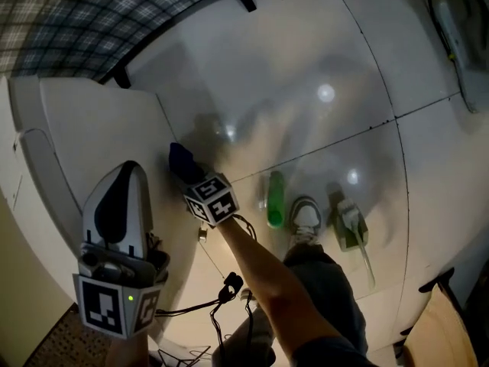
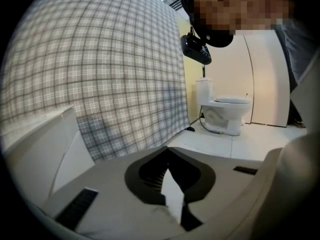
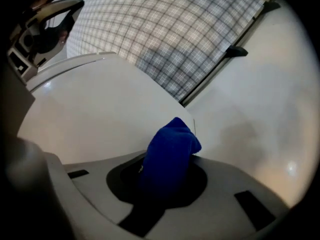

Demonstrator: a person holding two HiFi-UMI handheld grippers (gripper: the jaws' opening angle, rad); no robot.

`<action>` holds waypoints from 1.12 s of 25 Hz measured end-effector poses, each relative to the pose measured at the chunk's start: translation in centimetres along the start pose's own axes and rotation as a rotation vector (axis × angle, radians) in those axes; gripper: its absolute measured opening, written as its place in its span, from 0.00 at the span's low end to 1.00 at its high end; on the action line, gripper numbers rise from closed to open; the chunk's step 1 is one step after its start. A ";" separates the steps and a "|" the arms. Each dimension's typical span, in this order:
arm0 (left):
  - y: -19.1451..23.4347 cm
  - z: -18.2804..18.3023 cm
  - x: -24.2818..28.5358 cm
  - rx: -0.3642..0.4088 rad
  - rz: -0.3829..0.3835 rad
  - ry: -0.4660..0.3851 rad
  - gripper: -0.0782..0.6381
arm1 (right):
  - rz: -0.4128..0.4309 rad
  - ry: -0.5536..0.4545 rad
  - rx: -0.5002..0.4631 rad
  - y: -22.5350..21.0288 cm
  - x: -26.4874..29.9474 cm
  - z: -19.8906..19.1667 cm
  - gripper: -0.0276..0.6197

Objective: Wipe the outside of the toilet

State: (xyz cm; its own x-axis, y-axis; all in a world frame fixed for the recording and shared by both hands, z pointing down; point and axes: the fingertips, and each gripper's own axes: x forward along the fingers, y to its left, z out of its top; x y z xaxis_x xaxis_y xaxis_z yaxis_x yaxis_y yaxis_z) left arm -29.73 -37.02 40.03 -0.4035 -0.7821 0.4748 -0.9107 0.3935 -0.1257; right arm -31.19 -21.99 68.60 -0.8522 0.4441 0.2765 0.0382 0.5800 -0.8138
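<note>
Head view: right gripper [image 1: 186,167] holds blue cloth [image 1: 180,157] against toilet [image 1: 84,128] outer side, left; left gripper [image 1: 127,168] nearer.
Left gripper view: jaws narrow, empty; plaid curtain [image 2: 100,69] ahead.
Right gripper view: jaws clamped on cloth [image 3: 170,151], by toilet [image 3: 100,109] wall.

Left gripper [image 1: 128,173]: pale grey rounded shell with a dark oval recess around black fingers.
Shell slots [image 2: 75,207]: black rectangles, one on either side of the recess.
Left marker cube [image 1: 114,306]: white faces with black square patterns; a small green light [image 1: 131,298] shows on one face.
Right gripper [image 1: 187,170]: the same grey shell and dark recess.
Right marker cube [image 1: 212,199]: black-and-white squares.
Cables [image 1: 218,300]: thin, black, looped, with a dark plug.
Trousers [image 1: 325,281]: dark grey-blue.
Shoe [image 1: 306,219]: pale, laced.
</note>
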 end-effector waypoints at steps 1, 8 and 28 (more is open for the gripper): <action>-1.0 -0.1 -0.8 0.005 -0.017 -0.003 0.13 | -0.015 -0.005 0.007 0.6 -1.4 -1.2 0.14; -8.7 -1.6 -7.5 0.069 -0.158 -0.043 0.13 | -0.087 -0.015 0.058 5.1 -8.8 -12.2 0.14; -10.4 8.6 -22.7 0.105 -0.286 -0.140 0.13 | -0.188 -0.384 -0.204 27.9 -26.9 5.1 0.14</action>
State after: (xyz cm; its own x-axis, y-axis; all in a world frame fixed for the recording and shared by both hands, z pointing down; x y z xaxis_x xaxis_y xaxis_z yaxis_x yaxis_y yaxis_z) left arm -11.83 -27.54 23.14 -0.1318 -0.9155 0.3801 -0.9900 0.1022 -0.0970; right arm -9.85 -21.23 35.86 -0.9839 0.0559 0.1696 -0.0669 0.7654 -0.6401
